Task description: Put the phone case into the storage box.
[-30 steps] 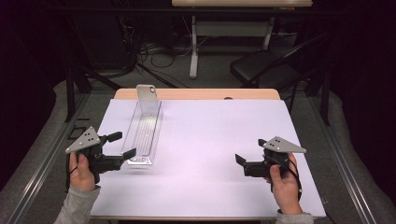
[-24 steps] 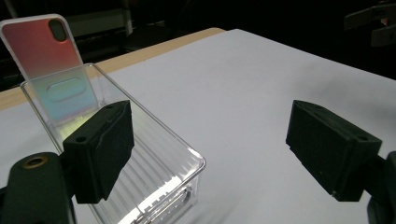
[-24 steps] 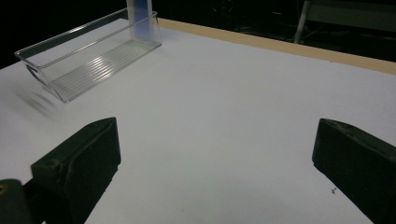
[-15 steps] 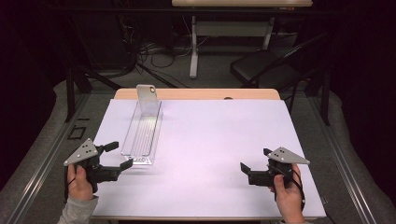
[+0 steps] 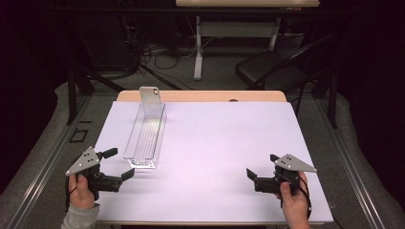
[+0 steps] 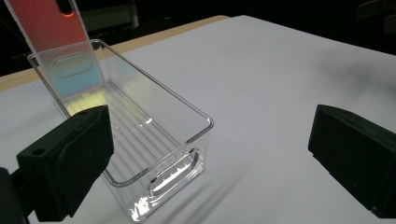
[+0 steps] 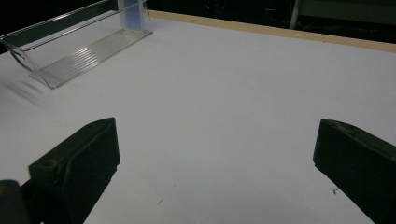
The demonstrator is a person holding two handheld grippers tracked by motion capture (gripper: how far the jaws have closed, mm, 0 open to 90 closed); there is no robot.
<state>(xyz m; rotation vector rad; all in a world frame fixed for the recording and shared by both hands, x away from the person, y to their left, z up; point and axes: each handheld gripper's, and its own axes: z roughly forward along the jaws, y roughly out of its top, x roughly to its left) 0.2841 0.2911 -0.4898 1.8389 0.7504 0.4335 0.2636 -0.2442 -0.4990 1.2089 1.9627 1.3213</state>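
A long clear plastic bin point(image 5: 145, 136) lies lengthwise on the left half of the white table point(image 5: 224, 143). A flat clear panel point(image 5: 150, 98) stands up at its far end. My left gripper point(image 5: 119, 163) is low over the table just short of the bin's near end, apart from it. Its jaws have just been opening and stand wide, with nothing gripped. In the left gripper view the bin point(image 6: 140, 135) sits ahead of the left gripper point(image 6: 210, 140). My right gripper point(image 5: 262, 166) hovers open at the near right. Bare table lies ahead of the right gripper point(image 7: 217, 135), with the bin point(image 7: 79, 46) far off.
A wooden strip point(image 5: 200, 96) edges the table's far side. Beyond it are a dark folding chair point(image 5: 267, 71), a white desk leg point(image 5: 198, 47) and loose cables point(image 5: 157, 52) on the floor. Dark metal rails point(image 5: 38, 167) flank the table.
Both hands have sunk toward the table and drawn back toward its near edge. The left gripper's jaws stand wider apart than before.
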